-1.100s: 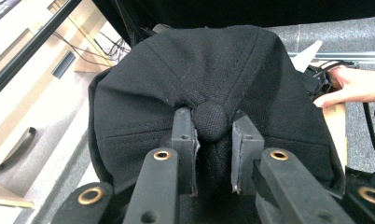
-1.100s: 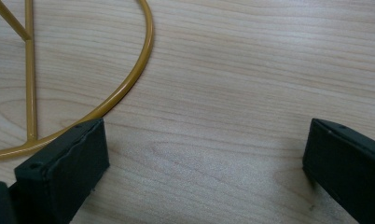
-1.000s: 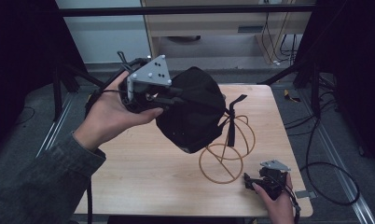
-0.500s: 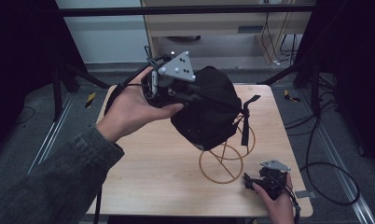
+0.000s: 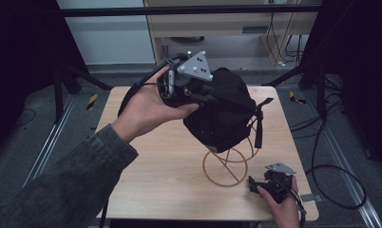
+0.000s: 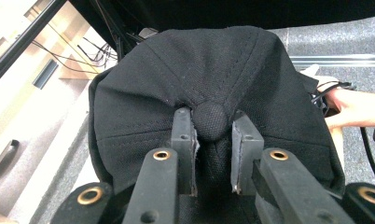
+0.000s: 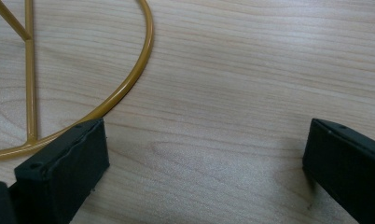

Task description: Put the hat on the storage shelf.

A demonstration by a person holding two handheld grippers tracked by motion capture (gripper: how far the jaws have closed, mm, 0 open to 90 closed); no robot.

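The left gripper (image 6: 212,154) has its fingers clamped on the black cap's (image 5: 227,111) top button, over the gold wire stand (image 5: 227,164); the right gripper (image 7: 204,158) rests on the bench (image 5: 160,175), fingers wide apart, holding nothing.

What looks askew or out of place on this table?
The black cap sits tilted on the gold wire stand, not squarely. The left gripper pinches its top button, and its back strap hangs loose at one side. Nothing looks spilled or damaged.
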